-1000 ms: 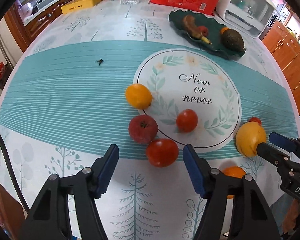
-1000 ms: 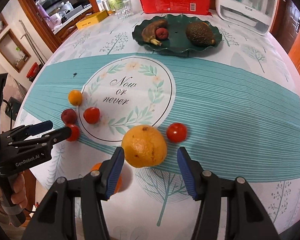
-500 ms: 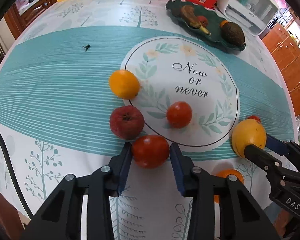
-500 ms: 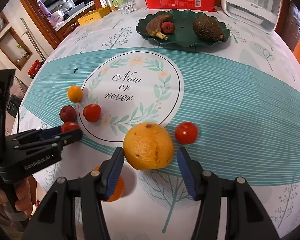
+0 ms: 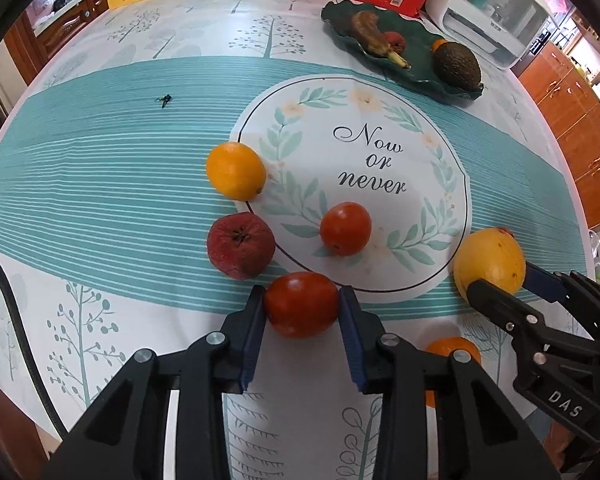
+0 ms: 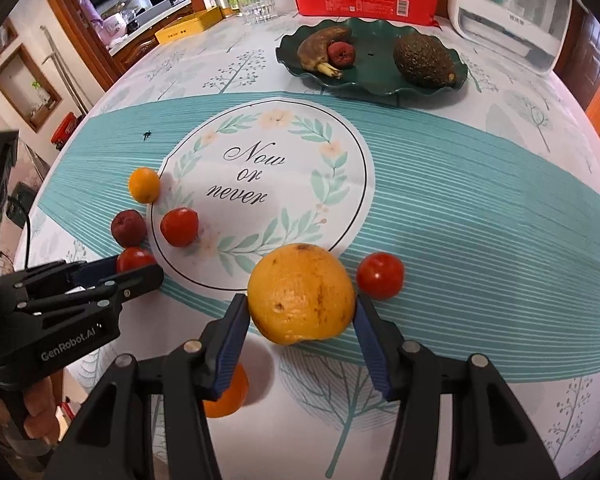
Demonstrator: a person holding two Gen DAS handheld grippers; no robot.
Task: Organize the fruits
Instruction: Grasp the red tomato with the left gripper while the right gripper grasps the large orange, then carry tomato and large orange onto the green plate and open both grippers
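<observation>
The left gripper (image 5: pixel 302 308), wide open a second earlier, had closed on the tomato (image 5: pixel 301 305); the right gripper (image 6: pixel 300 316) still held the orange (image 6: pixel 301 293), both ready for the plate (image 6: pixel 370 72).

Bright, even indoor light, soft shadows, strong fisheye bending and dark vignette at the edges.

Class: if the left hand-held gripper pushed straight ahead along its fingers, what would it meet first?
Probably the loose tomato on the printed circle, beyond the tomato the left hand-held gripper holds; depth is uncertain.
</observation>
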